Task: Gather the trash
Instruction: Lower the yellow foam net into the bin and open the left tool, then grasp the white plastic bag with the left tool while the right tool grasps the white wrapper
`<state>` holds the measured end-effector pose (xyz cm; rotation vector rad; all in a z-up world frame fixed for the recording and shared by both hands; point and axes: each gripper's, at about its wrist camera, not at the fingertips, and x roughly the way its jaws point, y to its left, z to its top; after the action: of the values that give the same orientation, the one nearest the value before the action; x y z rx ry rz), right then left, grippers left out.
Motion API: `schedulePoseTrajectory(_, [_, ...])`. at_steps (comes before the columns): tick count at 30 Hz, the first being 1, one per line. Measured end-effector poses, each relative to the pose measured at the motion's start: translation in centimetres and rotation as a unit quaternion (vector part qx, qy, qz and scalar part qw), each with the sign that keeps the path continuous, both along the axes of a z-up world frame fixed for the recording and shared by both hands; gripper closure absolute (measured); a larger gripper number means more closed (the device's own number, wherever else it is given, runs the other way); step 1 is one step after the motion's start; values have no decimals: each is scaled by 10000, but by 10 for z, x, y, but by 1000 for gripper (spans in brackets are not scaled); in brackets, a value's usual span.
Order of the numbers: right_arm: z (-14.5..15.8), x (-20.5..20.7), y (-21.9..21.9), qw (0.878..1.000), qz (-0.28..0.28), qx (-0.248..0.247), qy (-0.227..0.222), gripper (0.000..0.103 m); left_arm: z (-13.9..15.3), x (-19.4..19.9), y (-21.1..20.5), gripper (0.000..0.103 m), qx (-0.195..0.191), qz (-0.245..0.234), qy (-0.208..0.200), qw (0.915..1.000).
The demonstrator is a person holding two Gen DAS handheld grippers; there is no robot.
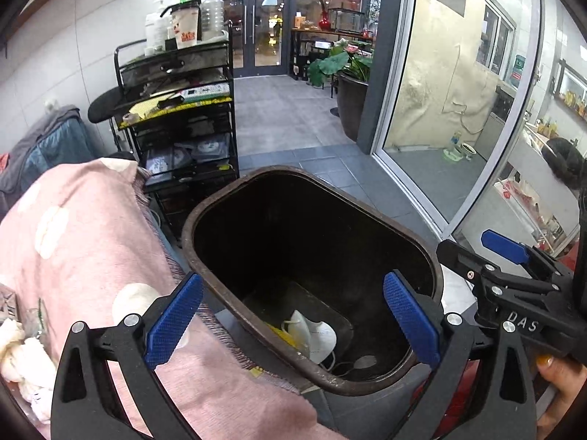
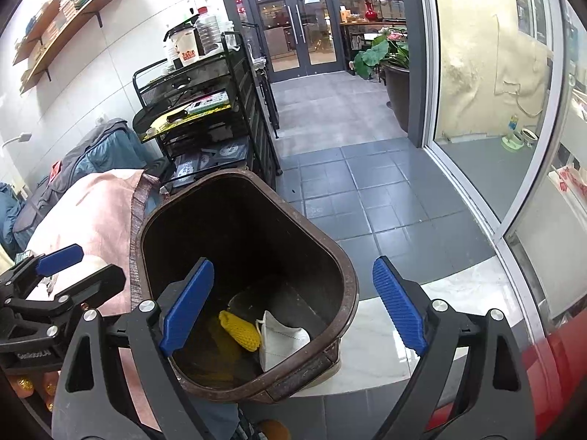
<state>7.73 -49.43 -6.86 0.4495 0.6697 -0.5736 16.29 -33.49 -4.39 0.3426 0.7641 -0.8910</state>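
- My left tool (image 1: 291,324) hangs over the open mouth of the brown bin (image 1: 205,220), its blue pads spread as wide as they go and nothing between them.
- My right tool (image 2: 293,304) is spread wide too, also empty, poised over the same bin from the other side.
- The trash is already down inside: a white face mask (image 2: 282,341) lies on the bin's floor, touching a yellow foam net (image 2: 238,330) beside it.
- I judge this as the end of a drop: the piece is in, both tools are free, and the step in hand is letting go and clearing off.
- Next I need more trash. To my left, at the edge of the pink blanket (image 1: 84,227), sits a crumpled whitish wad (image 1: 22,359) that may be a candidate; I cannot tell what it is.
- That move calls for lifting clear of the rim first, so a pad does not catch and tip the bin.
- The bin seems to stand by a pale marble ledge (image 2: 440,304); beyond is grey tiled floor (image 2: 367,183).
- A black wire cart (image 1: 183,110) loaded with bottles stands just behind, a potted plant (image 1: 348,73) near glass doors (image 1: 256,25), and a sliding glass panel on the right.
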Motion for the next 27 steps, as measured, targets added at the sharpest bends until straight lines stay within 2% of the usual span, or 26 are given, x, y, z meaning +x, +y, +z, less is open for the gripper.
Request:
schedulePoseTrajectory(8, [5,3,9,9999,116,-44,-21,15,10,-3,23,6,-167,-48,114,9998])
schedulePoseTrajectory(16, [11,14,33,9988,484,-32,-107,14,24,-12,69,6,-526,239,78,9983])
schedulePoseTrajectory(22, [16,33,69,9933,1125,56,-244,14,31,-19,116,6,-721,720,-150,9947])
schedulePoseTrajectory(27, [22,49,109,9854,1675,19,-311,14,31,-23,161,6,-988,1354,-295,9854])
